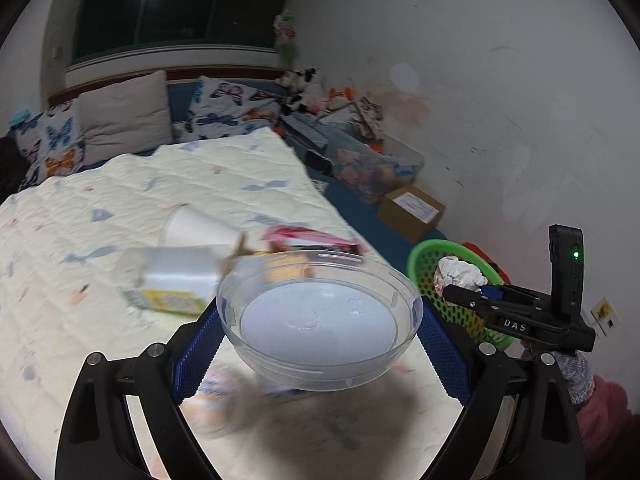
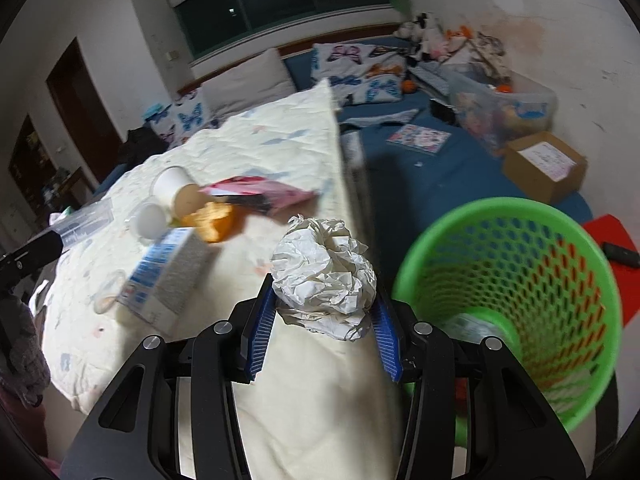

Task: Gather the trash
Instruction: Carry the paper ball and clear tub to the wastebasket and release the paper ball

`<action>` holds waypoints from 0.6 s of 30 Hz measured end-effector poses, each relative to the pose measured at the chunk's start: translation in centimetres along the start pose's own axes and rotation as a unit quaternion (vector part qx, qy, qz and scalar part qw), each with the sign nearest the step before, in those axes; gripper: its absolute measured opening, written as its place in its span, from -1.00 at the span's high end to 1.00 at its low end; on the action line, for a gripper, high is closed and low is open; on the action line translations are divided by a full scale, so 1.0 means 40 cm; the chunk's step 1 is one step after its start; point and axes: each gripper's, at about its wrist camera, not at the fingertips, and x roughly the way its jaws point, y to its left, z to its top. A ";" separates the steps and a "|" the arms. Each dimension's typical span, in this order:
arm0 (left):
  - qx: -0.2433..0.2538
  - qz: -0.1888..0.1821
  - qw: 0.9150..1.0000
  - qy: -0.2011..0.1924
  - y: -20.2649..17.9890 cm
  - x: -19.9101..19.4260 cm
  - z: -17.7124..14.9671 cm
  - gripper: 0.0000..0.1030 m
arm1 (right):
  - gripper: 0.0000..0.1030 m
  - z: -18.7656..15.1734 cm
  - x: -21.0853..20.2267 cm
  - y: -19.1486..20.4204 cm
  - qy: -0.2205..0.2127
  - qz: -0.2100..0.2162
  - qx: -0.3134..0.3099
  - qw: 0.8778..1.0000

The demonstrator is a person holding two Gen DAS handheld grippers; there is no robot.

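A: How do the two hands stand?

B: The left gripper is held level above the quilt, its blue pads pressed on both sides of one clear plastic bowl. The right gripper is also raised, at about 3 o'clock from the left one, and its fingers are closed around one crumpled paper ball.

A: How many things do you count?

B: One green basket, at 3 o'clock of the paper ball and near it. On the quilt lie one white paper cup on its side, one pink wrapper, one orange peel and one blue and white carton, all at about 10 to 11 o'clock from the right gripper.

A: Where is the bowl?

B: Between the left fingers, lifted off the quilt
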 end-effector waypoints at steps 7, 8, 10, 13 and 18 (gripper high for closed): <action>0.029 -0.035 0.999 0.021 -0.114 0.102 0.035 -0.73 | 0.07 -0.026 -0.039 -0.110 -0.004 -0.040 0.023 0.999; 0.032 -0.038 0.998 0.023 -0.126 0.112 0.038 -0.73 | 0.07 -0.030 -0.045 -0.127 -0.004 -0.045 0.028 0.999; 0.040 -0.048 0.998 0.031 -0.161 0.144 0.047 -0.73 | 0.07 -0.040 -0.057 -0.159 -0.005 -0.056 0.037 0.998; 0.050 -0.056 0.996 0.040 -0.202 0.174 0.052 -0.73 | 0.06 -0.052 -0.073 -0.206 -0.006 -0.071 0.051 0.996; 0.067 -0.068 0.994 0.055 -0.262 0.231 0.059 -0.73 | -0.06 -0.071 -0.098 -0.265 -0.009 -0.084 0.073 0.994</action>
